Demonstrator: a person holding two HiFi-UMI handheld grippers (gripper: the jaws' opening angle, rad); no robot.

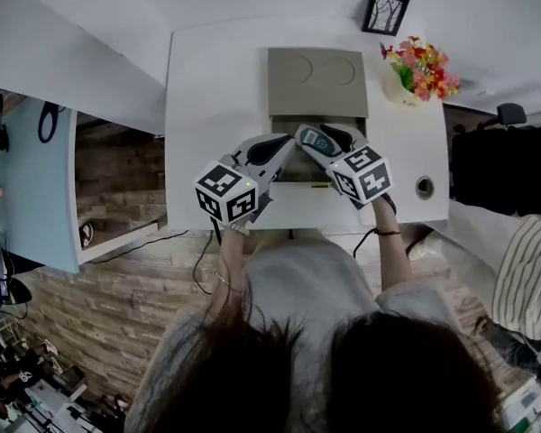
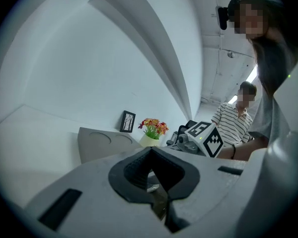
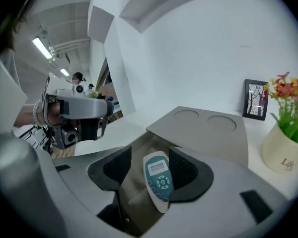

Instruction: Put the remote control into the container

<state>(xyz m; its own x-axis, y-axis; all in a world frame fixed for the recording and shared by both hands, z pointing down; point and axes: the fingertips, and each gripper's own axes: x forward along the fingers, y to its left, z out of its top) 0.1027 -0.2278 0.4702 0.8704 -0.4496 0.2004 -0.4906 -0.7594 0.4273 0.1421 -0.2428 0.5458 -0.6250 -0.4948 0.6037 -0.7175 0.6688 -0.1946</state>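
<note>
A white remote control point(image 1: 317, 140) point(image 3: 159, 178) with a teal keypad and small screen stands tilted between the jaws of my right gripper point(image 1: 332, 142) point(image 3: 150, 165). It leans on the right pad, and a gap shows at the left pad, so the jaws are open around it. Beneath it lies the open compartment of the beige container point(image 1: 317, 84) point(image 3: 208, 128) point(image 2: 97, 143), whose slid-back lid has two round recesses. My left gripper point(image 1: 278, 148) point(image 2: 150, 151) hovers close beside it on the left, its pads meeting at the tips with nothing in them.
The container sits on a white table point(image 1: 207, 88). A pot of flowers point(image 1: 419, 70) point(image 3: 288, 133) and a small picture frame point(image 1: 384, 12) point(image 3: 256, 99) stand at the back right. A round cable hole point(image 1: 424, 187) is near the right edge. A person in a striped shirt point(image 1: 532, 278) sits to the right.
</note>
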